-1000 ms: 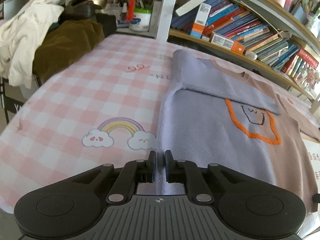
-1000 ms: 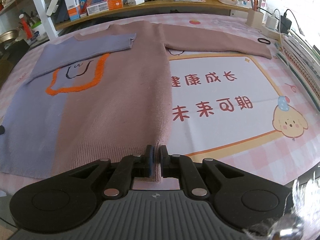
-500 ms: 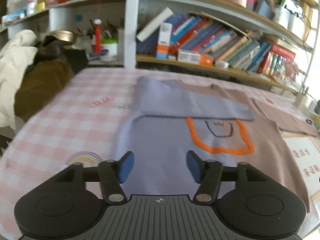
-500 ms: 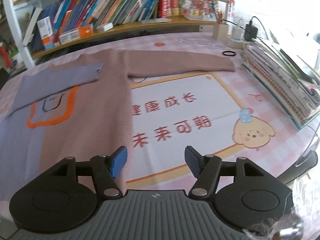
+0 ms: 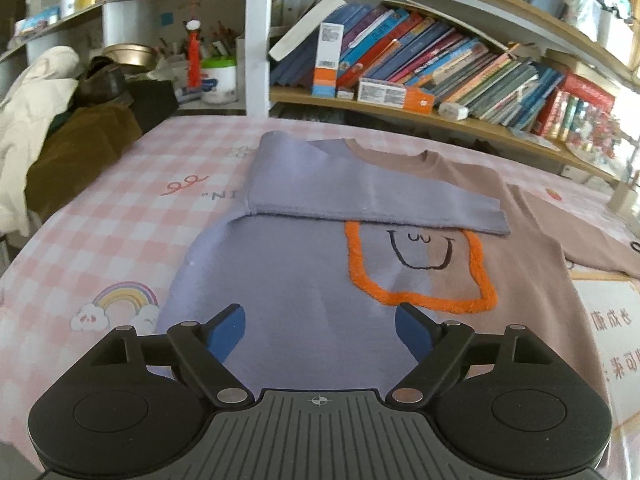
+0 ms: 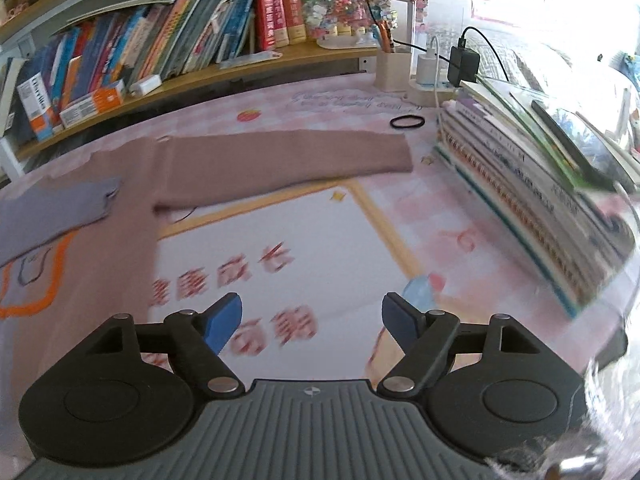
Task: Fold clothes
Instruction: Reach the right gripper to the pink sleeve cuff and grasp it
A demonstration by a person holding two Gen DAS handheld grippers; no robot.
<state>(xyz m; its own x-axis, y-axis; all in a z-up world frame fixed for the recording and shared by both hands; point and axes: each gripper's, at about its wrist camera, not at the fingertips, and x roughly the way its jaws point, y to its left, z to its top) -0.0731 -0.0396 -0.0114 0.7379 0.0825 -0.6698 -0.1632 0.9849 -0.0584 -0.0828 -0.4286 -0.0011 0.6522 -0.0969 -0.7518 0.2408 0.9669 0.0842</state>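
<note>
Left hand-held gripper (image 5: 320, 330) opening, above sweater (image 5: 304, 280)

- Right wrist view: the printed characters on the worktop (image 6: 280, 216) are smeared by motion blur and unreadable.
- The stack of books (image 6: 560, 208) beside the print is blurred too; no titles can be read.
- Left wrist view: the sweater (image 5: 304, 280) has its hem hidden behind the left gripper (image 5: 319, 330).
- Its brown sleeve (image 5: 592, 248) is cut off by the right edge.

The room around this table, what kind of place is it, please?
Probably a home study or a child's room: crowded bookshelves behind, a pink checked tablecloth with cartoon prints, and a stack of notebooks beside a charger.
</note>
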